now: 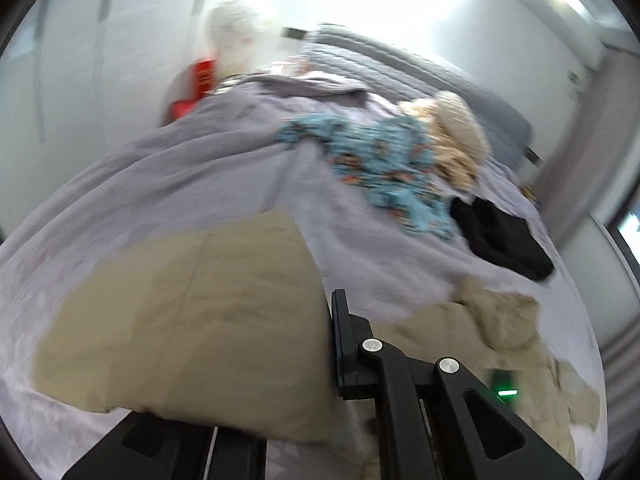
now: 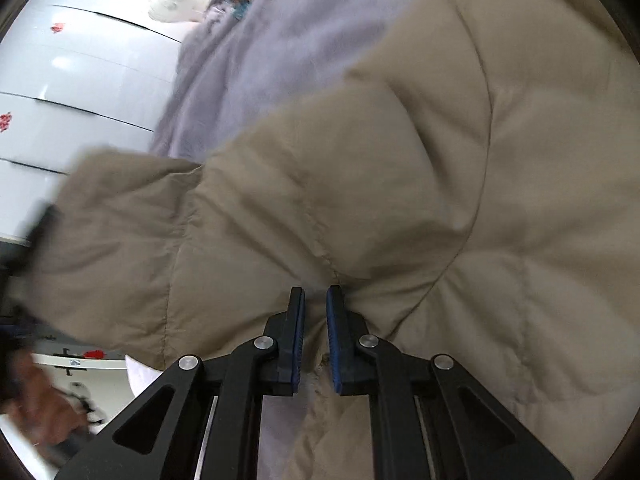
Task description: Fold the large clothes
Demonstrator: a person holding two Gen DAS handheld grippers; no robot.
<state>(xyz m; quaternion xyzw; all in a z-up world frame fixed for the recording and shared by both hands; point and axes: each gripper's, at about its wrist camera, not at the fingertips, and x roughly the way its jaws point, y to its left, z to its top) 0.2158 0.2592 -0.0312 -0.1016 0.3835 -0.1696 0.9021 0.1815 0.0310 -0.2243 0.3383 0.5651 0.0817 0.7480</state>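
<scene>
left hand-held gripper (image 1: pixel 320 344) clamps beige coat (image 1: pixel 192 312) | right hand-held gripper (image 2: pixel 316 320) apparently pinching seam at 6 o'clock | risk: puffy fabric slips, fold sags onto bed (image 1: pixel 180 168)

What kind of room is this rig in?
Most likely a bedroom: a bed with a lavender cover and grey padded headboard, clothes strewn on it, including a beige padded jacket and a blue floral garment.
</scene>
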